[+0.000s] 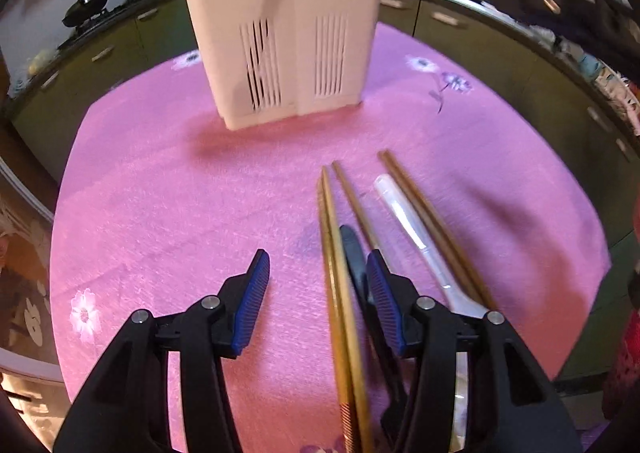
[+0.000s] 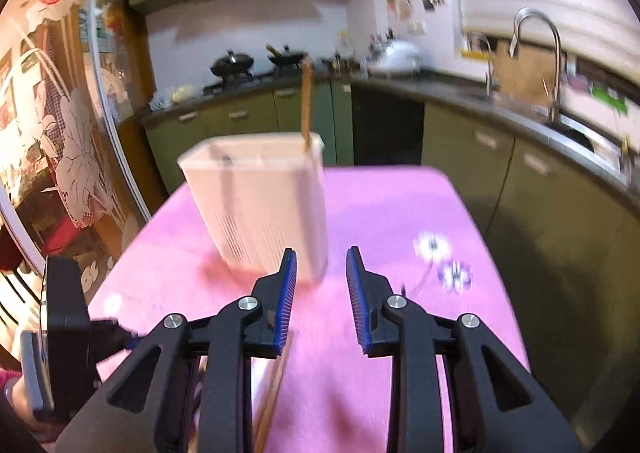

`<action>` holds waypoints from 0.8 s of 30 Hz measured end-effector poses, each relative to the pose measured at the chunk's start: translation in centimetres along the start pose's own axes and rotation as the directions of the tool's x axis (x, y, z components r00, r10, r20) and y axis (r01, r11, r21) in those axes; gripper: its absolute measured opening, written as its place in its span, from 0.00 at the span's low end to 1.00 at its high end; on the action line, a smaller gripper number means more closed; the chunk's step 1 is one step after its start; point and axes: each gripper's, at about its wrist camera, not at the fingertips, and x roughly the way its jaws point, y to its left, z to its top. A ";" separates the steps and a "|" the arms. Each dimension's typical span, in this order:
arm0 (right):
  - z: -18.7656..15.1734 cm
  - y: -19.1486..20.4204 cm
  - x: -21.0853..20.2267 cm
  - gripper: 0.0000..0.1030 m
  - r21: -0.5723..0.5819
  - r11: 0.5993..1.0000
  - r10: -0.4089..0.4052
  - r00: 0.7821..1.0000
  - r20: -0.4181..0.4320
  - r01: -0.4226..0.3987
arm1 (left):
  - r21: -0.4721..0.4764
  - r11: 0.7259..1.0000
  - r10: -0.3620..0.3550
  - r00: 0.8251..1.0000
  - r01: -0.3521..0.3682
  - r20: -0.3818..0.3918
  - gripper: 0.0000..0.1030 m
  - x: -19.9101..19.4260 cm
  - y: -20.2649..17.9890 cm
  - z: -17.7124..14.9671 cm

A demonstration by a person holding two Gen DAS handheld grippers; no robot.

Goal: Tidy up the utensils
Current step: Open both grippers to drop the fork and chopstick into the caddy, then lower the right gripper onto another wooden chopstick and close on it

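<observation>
A white slotted utensil holder point(image 1: 280, 33) stands on the pink tablecloth point(image 1: 160, 193). In the right wrist view the holder point(image 2: 256, 205) has one brown chopstick point(image 2: 306, 105) standing in it. My left gripper point(image 1: 316, 269) is open, low over the cloth. A pair of golden chopsticks point(image 1: 340, 293) lies between its fingers, close to the right finger point(image 1: 384, 293). Beside them lie two brown chopsticks point(image 1: 432, 221), a clear-handled utensil point(image 1: 412, 233) and a dark utensil point(image 1: 354, 253). My right gripper point(image 2: 322, 285) is open and empty, in front of the holder.
Green kitchen cabinets point(image 2: 520, 173) and a dark counter ring the table. Woks point(image 2: 232, 63) sit on the stove at the back; a sink faucet point(image 2: 548, 53) is at the right. The left gripper's body point(image 2: 64, 333) shows at the lower left of the right wrist view.
</observation>
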 end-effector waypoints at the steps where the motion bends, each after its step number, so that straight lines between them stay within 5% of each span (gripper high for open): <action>1: -0.7 -0.7 0.1 0.25 0.017 1.000 -0.003 1.000 -0.013 0.003 | -0.001 1.000 0.002 1.000 -0.002 -0.009 0.47 0.3 0.1 0.0; 14: -3.4 -2.1 0.9 0.35 0.062 0.998 0.016 0.996 -0.086 -0.011 | -0.025 0.999 -0.020 1.000 0.019 -0.019 0.47 0.0 1.8 -0.6; 24: -5.2 -0.7 4.1 0.35 0.019 0.999 0.043 0.968 -0.247 -0.039 | -0.012 1.000 0.018 0.999 -0.018 -0.038 0.48 0.6 2.3 -0.9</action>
